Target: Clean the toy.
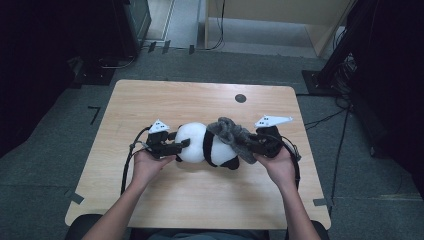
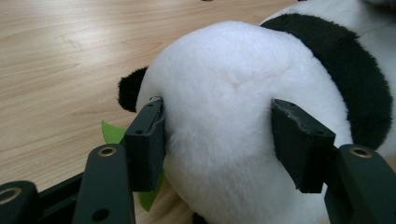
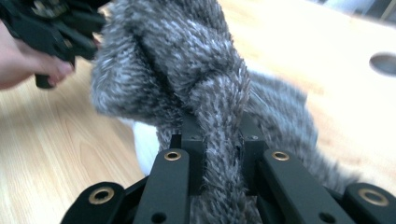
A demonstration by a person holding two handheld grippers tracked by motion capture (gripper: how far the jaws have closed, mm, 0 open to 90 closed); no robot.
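- The left tongs, in the person's left hand, sit at the near-left end of the panda; in the left gripper view their jaws stand half apart and press into both sides of its white head.
- A green leaf pokes out under the panda beside the left jaw.
- The panda lies on its side on the tabletop, about mid-tabletop, head toward the left tongs.
- The right tongs, in the right hand, sit at the panda's right end, clamped nearly closed on a strand of the grey scarf.
- The scarf is draped over the panda's right half, bunched at its top and running down to the right tongs.
- Beyond the panda, toward the far edge, a dark round hole marks the tabletop.
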